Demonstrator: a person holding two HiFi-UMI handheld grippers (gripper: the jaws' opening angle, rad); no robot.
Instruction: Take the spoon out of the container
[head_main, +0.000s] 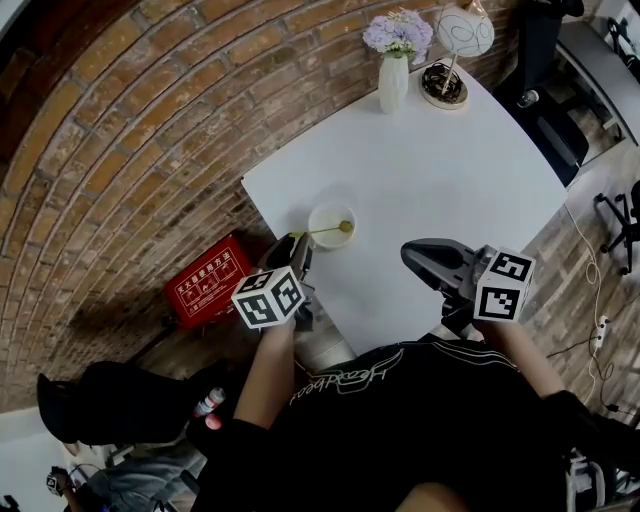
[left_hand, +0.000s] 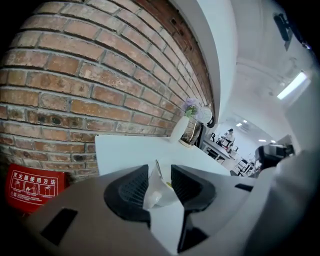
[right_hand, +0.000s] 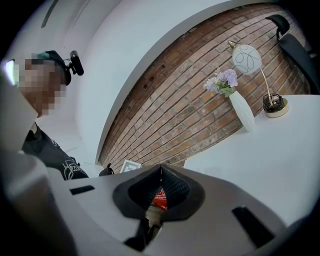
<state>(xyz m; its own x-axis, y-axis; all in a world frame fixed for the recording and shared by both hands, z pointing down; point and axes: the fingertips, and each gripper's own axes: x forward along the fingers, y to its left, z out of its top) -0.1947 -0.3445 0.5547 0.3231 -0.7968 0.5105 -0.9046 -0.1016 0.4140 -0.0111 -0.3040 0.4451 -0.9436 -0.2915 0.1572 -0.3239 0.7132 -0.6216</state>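
Observation:
A small white container (head_main: 328, 217) stands near the left corner of the white table (head_main: 450, 180). A gold spoon (head_main: 322, 231) lies across it, its handle pointing over the rim toward me. My left gripper (head_main: 297, 248) hovers at the table's edge by the handle's end. In the left gripper view the container (left_hand: 156, 194) and the thin spoon handle (left_hand: 157, 167) show in the gap of the left gripper (left_hand: 159, 174), whose jaws stand apart and do not touch them. My right gripper (head_main: 411, 256) hangs over the table's front part, shut and empty, as the right gripper (right_hand: 160, 170) view also shows.
A white vase of purple flowers (head_main: 393, 70) and a lamp with a round white shade (head_main: 464, 32) stand at the table's far edge. A red box (head_main: 207, 283) sits on the floor by the brick wall. A dark office chair (head_main: 548, 115) is at the right.

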